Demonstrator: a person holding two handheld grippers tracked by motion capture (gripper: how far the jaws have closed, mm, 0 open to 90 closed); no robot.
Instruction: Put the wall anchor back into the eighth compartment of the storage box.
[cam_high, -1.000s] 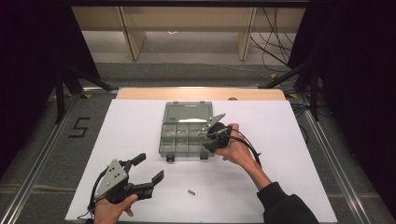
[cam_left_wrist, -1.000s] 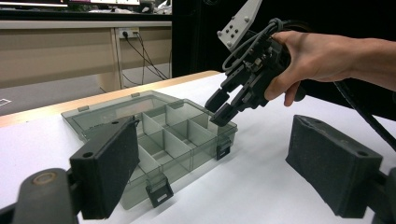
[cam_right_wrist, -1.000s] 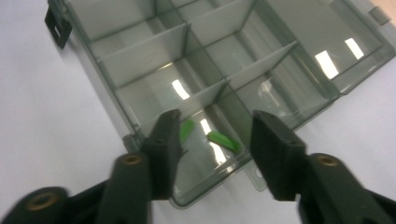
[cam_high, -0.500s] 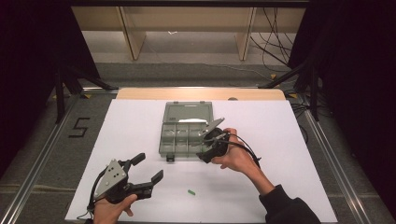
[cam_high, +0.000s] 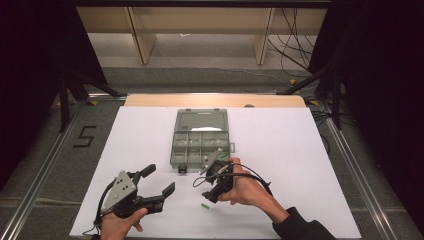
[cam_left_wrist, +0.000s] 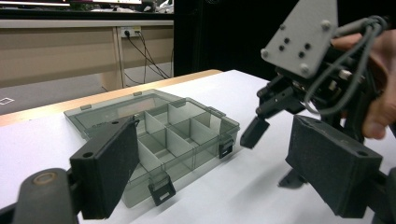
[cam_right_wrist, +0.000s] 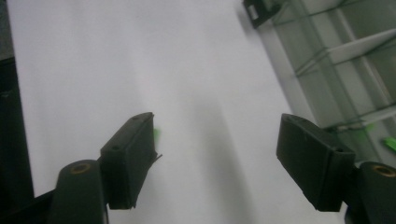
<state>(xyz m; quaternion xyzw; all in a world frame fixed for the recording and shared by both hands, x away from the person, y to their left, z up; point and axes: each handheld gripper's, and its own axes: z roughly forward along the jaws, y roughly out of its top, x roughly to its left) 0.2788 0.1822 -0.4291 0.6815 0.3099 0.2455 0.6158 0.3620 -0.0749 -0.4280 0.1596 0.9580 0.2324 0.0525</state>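
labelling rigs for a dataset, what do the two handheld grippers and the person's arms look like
Both grippers are black with two blocky, flat-faced fingers. The left gripper carries a grey three-cornered plate dotted with screw holes; the right gripper has one too, plus a looping black cable. A dark sleeve covers the right forearm.

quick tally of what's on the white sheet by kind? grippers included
Clear grey plastic compartment box, lid open: 1
Small green piece lying loose on the white sheet: 1
Small green piece inside a box compartment: 1
Black two-jaw grippers, left and right, both with jaws open and empty: 2
Total: 5
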